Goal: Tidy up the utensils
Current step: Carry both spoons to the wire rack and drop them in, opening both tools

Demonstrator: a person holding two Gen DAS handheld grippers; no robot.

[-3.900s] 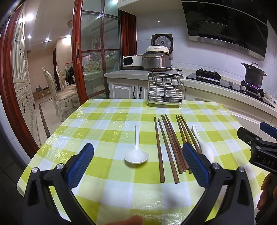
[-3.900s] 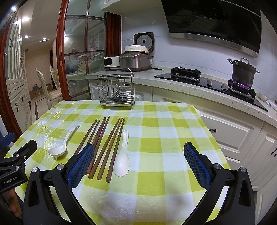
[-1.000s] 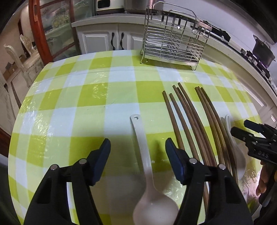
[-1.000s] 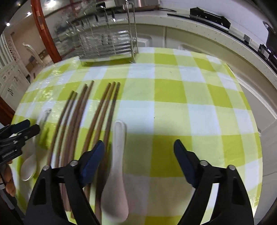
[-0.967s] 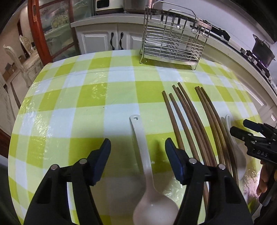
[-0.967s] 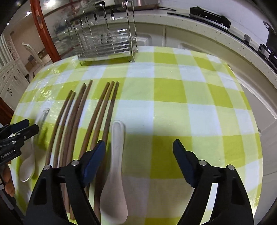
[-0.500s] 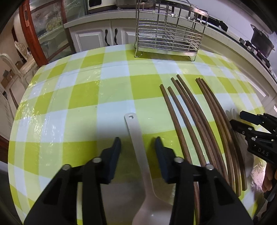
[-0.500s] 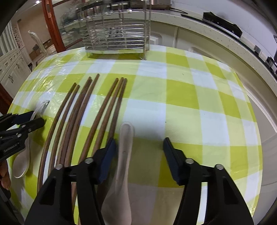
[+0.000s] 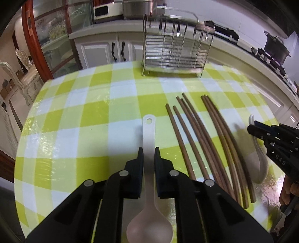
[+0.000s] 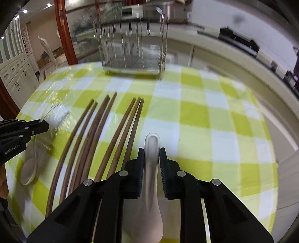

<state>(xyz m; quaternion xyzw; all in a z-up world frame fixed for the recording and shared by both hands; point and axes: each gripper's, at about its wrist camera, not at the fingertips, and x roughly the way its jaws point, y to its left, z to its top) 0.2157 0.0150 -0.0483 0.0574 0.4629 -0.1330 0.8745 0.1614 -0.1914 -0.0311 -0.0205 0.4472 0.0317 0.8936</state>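
Two white ceramic soup spoons and several brown wooden chopsticks (image 9: 198,134) lie on a green-and-white checked table. My left gripper (image 9: 149,152) is shut on the handle of the left spoon (image 9: 149,129), its bowl toward me. My right gripper (image 10: 151,152) is shut on the handle of the right spoon (image 10: 152,147). The chopsticks (image 10: 104,134) lie between the two spoons. A wire utensil rack (image 9: 175,50) stands at the table's far edge; it also shows in the right wrist view (image 10: 132,48).
The kitchen counter with a stove and a dark pot (image 9: 275,46) runs behind and right of the table. Rice cookers (image 9: 130,7) stand behind the rack. A red-framed glass door (image 9: 31,37) and dining chairs are to the left.
Both grippers have closed from wide open onto the spoon handles and moved forward and lower over the table.
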